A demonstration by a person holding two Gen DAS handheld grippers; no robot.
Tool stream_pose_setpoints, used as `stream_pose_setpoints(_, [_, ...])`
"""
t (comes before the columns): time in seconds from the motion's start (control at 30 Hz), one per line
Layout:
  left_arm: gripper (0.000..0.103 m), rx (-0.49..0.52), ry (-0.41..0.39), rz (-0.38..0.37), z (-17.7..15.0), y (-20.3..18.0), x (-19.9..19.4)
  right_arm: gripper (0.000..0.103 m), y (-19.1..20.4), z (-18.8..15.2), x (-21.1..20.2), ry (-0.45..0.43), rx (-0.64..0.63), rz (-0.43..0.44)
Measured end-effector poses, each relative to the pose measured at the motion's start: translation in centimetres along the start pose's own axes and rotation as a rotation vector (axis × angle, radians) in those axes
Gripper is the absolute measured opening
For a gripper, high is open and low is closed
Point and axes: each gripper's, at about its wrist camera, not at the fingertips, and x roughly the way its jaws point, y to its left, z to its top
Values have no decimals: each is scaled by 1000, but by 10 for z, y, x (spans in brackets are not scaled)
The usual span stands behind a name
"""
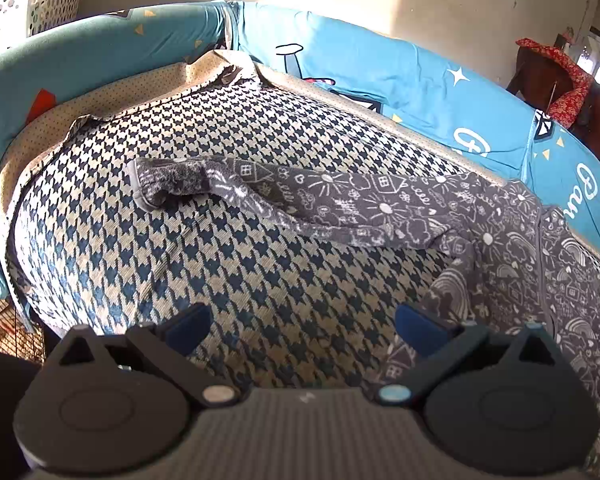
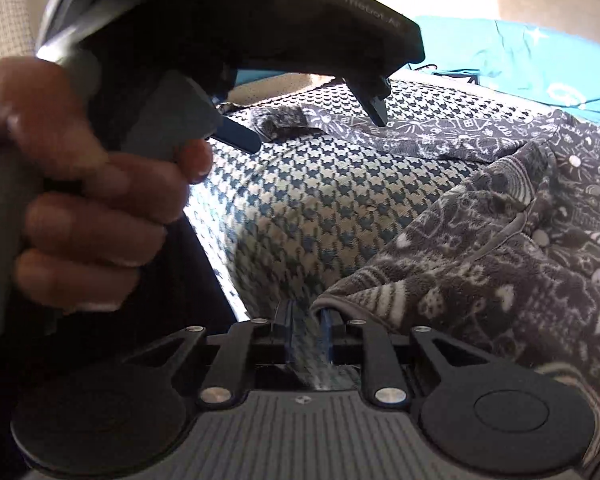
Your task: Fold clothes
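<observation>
Both grippers share black linkage arms with silver pivot screws, round black discs, blue finger pads (image 1: 190, 326) and a ribbed grey base, while the bare hand (image 2: 88, 200) wraps a grey handle under a black housing bearing faint lettering.

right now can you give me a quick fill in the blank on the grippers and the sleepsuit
1. The left gripper has its jaws ____.
2. The right gripper is shut on an edge of the grey ____.
3. The sleepsuit lies on a ____-patterned cover.
4. Behind the bed stands a padded bumper coloured ____.

Missing words: open; sleepsuit; houndstooth; blue
</observation>
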Motion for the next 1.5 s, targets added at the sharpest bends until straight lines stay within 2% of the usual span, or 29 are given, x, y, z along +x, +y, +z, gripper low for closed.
stream_pose_setpoints(0.13, [103,28,3,-12,-2,-6,0,18,8,-5,5,43,-12,42])
stream_pose_setpoints(0.23, [103,40,-5,-4,-3,-7,-1,20,21,-10,5,87,-91,65])
stream_pose_setpoints(0.33, [103,30,0,5,-3,-4,1,20,18,-15,-11,74,-83,55])
stream_pose_setpoints(0.53, [103,62,9,3,-6,-10,2,20,-10,-9,-64,-57,26,-77])
stream_pose_setpoints(0.63, [103,79,24,-15,-9,-14,4,22,-21,-9,-82,-82,66,-137])
stream_pose_setpoints(0.7, [103,96,32,-21,-12,-17,5,27,-28,-17,-88,-49,83,-137])
stream_pose_setpoints(0.9, [103,160,65,-56,-21,-28,8,27,-37,-44,-78,65,152,-111])
stream_pose_setpoints(1.03, [103,193,86,-81,-28,-33,8,27,-39,-57,-69,117,164,-193])
stream_pose_setpoints(1.23, [103,242,110,-118,-38,-40,7,27,-48,-58,-74,63,188,-276])
stream_pose_setpoints(1.5, [103,330,104,-146,-51,-44,-6,27,-31,-47,-77,-43,57,-341])
